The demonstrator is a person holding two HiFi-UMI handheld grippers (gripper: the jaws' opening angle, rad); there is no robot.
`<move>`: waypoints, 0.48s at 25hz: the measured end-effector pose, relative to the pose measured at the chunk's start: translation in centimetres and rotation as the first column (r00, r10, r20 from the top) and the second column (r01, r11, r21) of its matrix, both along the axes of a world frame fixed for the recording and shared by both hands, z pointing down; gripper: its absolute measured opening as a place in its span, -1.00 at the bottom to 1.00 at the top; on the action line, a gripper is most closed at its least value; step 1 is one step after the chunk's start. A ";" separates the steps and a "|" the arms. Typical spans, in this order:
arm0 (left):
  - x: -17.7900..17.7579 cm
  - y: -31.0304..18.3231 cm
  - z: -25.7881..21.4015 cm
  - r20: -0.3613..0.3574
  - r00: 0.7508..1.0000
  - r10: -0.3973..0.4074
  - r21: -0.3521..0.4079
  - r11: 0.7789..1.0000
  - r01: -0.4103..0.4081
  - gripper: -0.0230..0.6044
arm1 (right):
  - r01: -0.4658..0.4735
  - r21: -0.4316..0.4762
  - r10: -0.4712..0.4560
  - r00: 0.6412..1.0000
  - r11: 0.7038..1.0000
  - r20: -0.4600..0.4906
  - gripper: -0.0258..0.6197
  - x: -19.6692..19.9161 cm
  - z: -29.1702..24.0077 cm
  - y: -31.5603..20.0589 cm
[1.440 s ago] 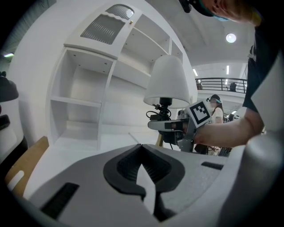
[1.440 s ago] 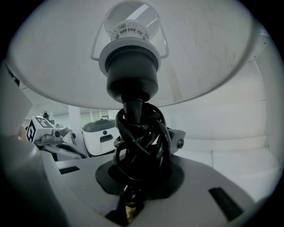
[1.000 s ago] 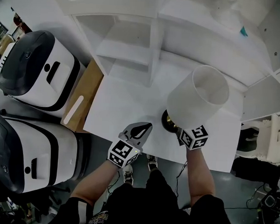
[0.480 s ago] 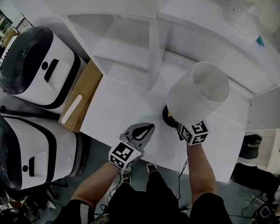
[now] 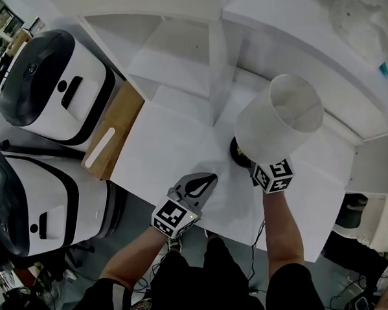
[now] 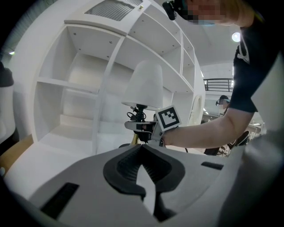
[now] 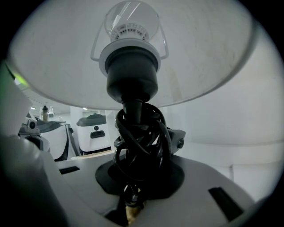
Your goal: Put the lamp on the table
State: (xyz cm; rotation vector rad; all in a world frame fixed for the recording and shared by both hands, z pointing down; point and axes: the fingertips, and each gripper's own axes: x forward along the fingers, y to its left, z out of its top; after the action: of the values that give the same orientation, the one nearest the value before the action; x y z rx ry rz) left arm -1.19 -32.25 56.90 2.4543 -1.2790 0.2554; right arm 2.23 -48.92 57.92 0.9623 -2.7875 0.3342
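Note:
The lamp has a white drum shade (image 5: 280, 120), a clear bulb (image 7: 132, 20) and a black cord wound round its brass stem (image 7: 140, 146). My right gripper (image 5: 253, 167) is shut on that stem just under the shade. The dark round base (image 5: 238, 151) hangs over the far right part of the white table (image 5: 162, 149); whether it touches the top I cannot tell. My left gripper (image 5: 202, 179) hovers over the table's near edge, shut and empty. In the left gripper view the lamp shade (image 6: 144, 86) stands ahead of the left gripper (image 6: 142, 148).
A white shelf unit (image 5: 186, 53) rises right behind the table. Two white-and-black machines (image 5: 48, 88) (image 5: 29, 201) stand at the left. A wooden board (image 5: 114, 131) lies along the table's left side. Dark cables and gear lie on the floor at the right.
The right gripper has carried the lamp farther over the table toward the shelves and a little lower. The left gripper has edged forward over the table's near edge.

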 end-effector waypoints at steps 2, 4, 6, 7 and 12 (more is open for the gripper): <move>0.0 -0.1 0.2 -0.003 1.000 -0.008 -0.004 1.000 0.008 -0.91 | 0.005 0.002 -0.005 1.000 1.000 -0.001 -0.70 -0.3 0.3 -0.8; -0.1 -0.2 0.6 -0.002 1.000 -0.018 -0.010 1.000 0.018 -0.91 | 0.014 0.004 -0.014 1.000 1.000 0.000 -0.70 -0.8 0.6 -1.4; -0.3 -0.4 0.8 -0.003 1.000 -0.030 -0.016 0.999 0.030 -0.91 | 0.024 0.012 -0.024 1.000 1.000 -0.002 -0.70 -1.3 0.8 -2.0; -0.4 -0.4 0.8 -0.004 0.999 -0.035 -0.016 0.999 0.035 -0.91 | 0.028 0.018 -0.028 1.000 0.999 -0.005 -0.70 -1.5 1.0 -2.3; -1.2 -0.2 1.2 -0.004 0.998 -0.055 -0.027 0.998 0.055 -0.91 | 0.040 0.033 -0.040 0.999 0.999 -0.015 -0.70 -2.5 1.7 -3.5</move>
State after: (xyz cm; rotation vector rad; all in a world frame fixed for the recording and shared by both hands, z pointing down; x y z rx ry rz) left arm -2.42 -32.45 58.13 2.3915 -1.3309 0.2512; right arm -0.29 -52.40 59.62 0.9109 -2.8032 0.2756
